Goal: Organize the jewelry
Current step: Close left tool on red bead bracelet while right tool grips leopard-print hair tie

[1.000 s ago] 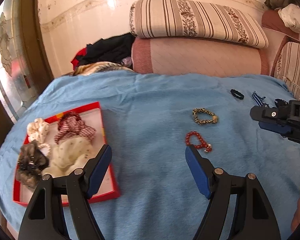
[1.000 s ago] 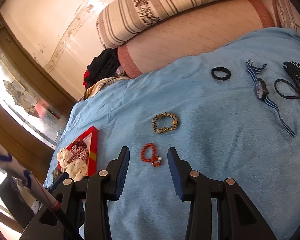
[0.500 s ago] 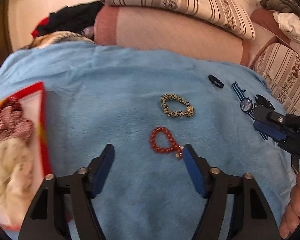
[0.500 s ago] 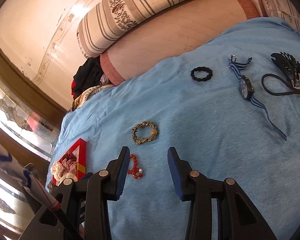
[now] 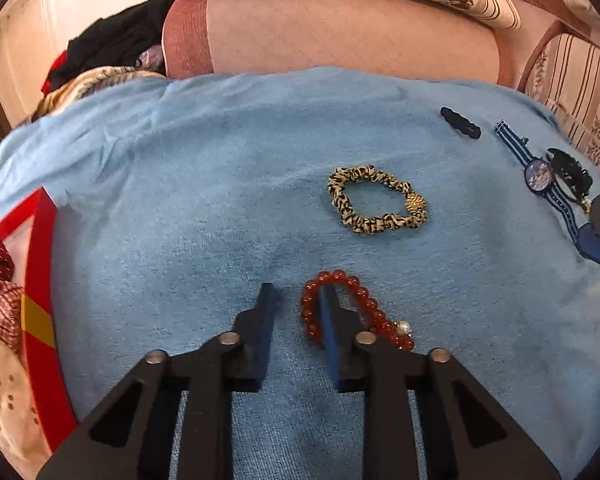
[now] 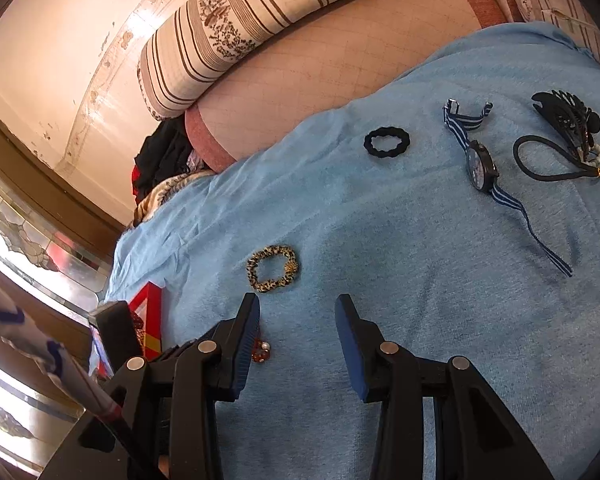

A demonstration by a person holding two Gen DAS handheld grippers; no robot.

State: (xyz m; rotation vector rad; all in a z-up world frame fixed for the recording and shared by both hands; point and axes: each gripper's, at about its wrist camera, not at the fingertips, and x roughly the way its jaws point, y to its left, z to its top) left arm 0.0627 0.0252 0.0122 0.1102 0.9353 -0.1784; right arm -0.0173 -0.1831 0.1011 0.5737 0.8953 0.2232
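Two grippers over the blue blanket on the bed | your left gripper: jaws just closing, now narrow; one finger inside the red bead bracelet, one outside, a strand between them, outer pad not touching | your right gripper: half open, empty, near the leopard hair tie

left gripper: nearer the blanket, jaws just closing, right finger inside the red bracelet loop
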